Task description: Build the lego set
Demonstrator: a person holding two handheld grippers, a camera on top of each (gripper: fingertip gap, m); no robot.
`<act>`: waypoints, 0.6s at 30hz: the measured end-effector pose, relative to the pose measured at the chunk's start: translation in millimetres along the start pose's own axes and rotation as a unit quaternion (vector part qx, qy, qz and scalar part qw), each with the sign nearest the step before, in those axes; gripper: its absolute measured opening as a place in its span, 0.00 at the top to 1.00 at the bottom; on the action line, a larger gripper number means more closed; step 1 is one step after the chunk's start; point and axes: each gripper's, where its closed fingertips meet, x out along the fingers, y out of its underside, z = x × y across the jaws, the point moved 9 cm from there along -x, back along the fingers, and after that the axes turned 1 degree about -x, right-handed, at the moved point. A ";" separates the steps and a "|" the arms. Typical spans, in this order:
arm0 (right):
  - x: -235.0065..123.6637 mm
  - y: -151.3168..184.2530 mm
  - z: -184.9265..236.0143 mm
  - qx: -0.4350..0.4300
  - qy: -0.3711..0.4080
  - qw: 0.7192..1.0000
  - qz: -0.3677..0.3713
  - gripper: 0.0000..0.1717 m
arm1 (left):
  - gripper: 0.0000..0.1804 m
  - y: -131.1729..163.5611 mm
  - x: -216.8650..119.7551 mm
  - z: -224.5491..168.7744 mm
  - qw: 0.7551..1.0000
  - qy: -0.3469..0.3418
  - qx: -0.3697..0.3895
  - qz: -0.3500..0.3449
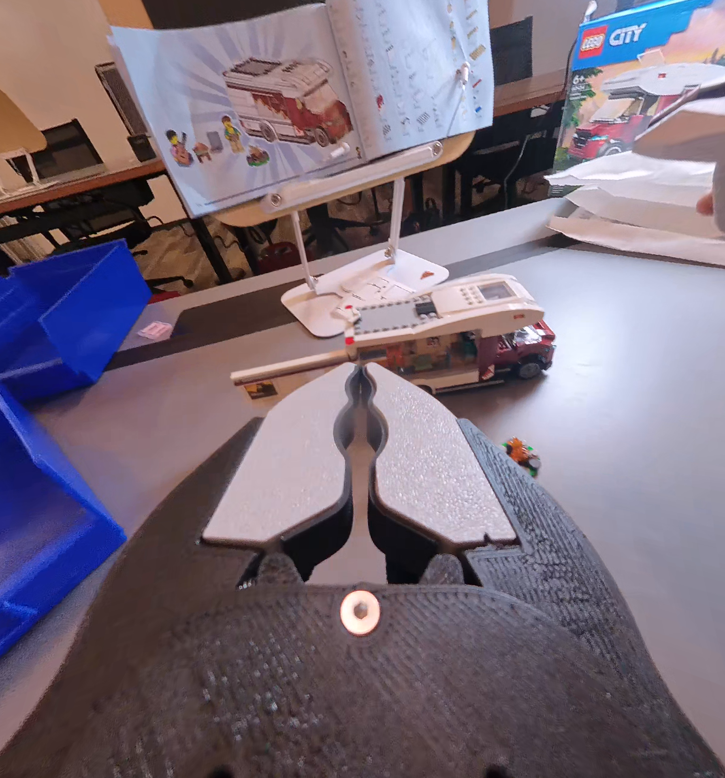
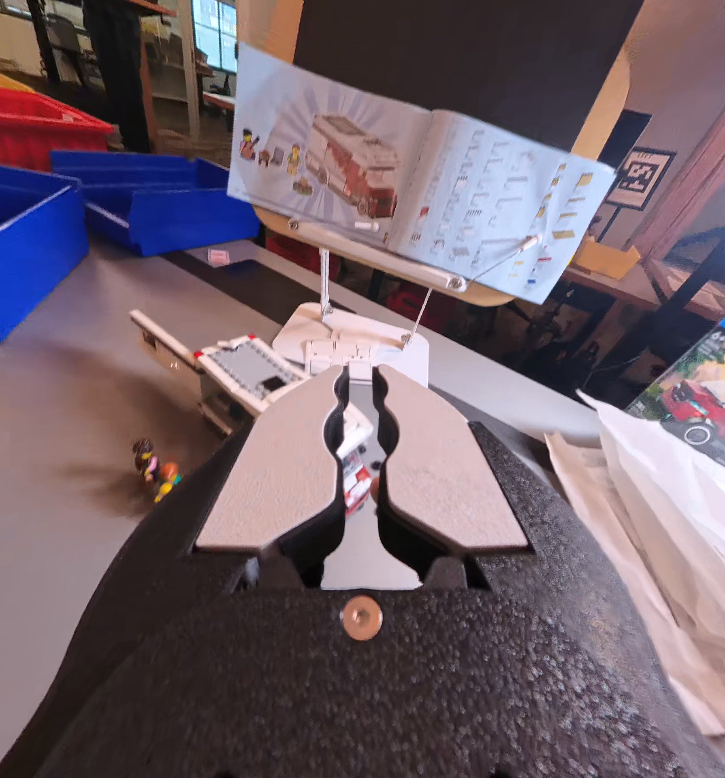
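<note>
Your left gripper [image 1: 361, 370] has its fingertips pressed together on nothing, hovering just short of the toy camper van [image 1: 449, 341] on the grey table [image 1: 626, 421], whose side wall [image 1: 293, 365] hangs swung open. Your right gripper [image 2: 360, 372] has its fingers slightly apart, gripping nothing, above the van's front, with the white book stand [image 2: 365, 341] and its open instruction booklet [image 2: 394, 189] beyond, two minifigures [image 2: 154, 467] to its left and blue bins [image 2: 163, 210] farther off.
</note>
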 end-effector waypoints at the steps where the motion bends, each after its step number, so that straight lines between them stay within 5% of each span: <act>1: 7.3 -8.1 -2.8 0.000 0.004 1.000 -0.006 0.94 | 1.00 -3.6 3.3 5.7 1.000 0.000 -0.002 -0.003; 10: 63.4 -40.8 -6.9 0.012 0.020 0.999 -0.025 0.94 | 1.00 -31.2 47.2 40.9 1.000 -0.018 0.004 -0.022; 18: 73.2 -39.6 -2.6 0.009 0.019 1.000 -0.018 0.92 | 1.00 -47.1 73.9 52.2 1.000 -0.008 0.006 -0.025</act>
